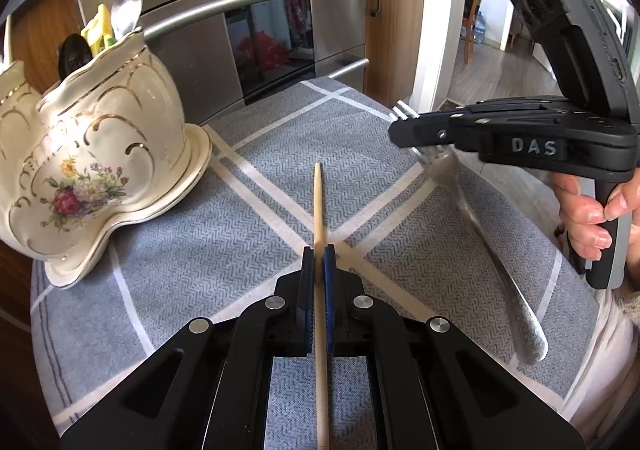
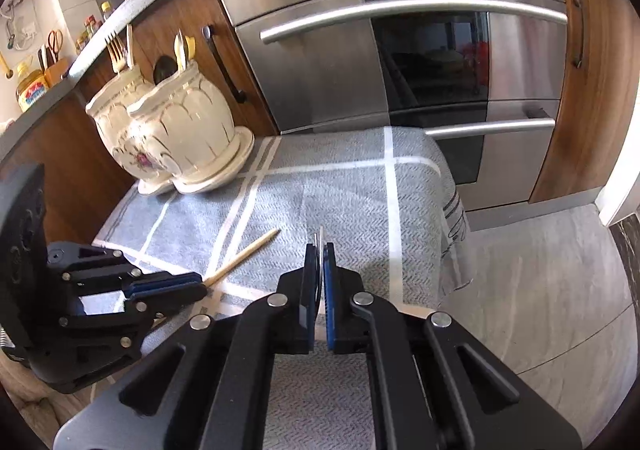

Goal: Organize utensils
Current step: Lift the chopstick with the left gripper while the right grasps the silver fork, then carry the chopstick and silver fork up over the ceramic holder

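My left gripper (image 1: 319, 250) is shut on a wooden chopstick (image 1: 318, 205) that points forward over the grey checked cloth (image 1: 248, 234). My right gripper (image 2: 319, 248) is shut on a metal fork (image 1: 480, 226), gripped near its tines, with the handle hanging toward me in the left wrist view. In the right wrist view only the fork's thin edge (image 2: 318, 240) shows between the pads. Two cream floral ceramic pots (image 1: 92, 165) stand at the cloth's far left; they also show in the right wrist view (image 2: 180, 129). The nearer one holds spoons (image 1: 127, 9), the farther one forks (image 2: 117, 49).
A stainless oven (image 2: 400, 61) with bar handles stands right behind the cloth-covered surface. Wooden cabinet doors (image 2: 588, 81) flank it. The grey floor (image 2: 540, 290) lies to the right of the surface. A counter with jars (image 2: 30, 85) is at the upper left.
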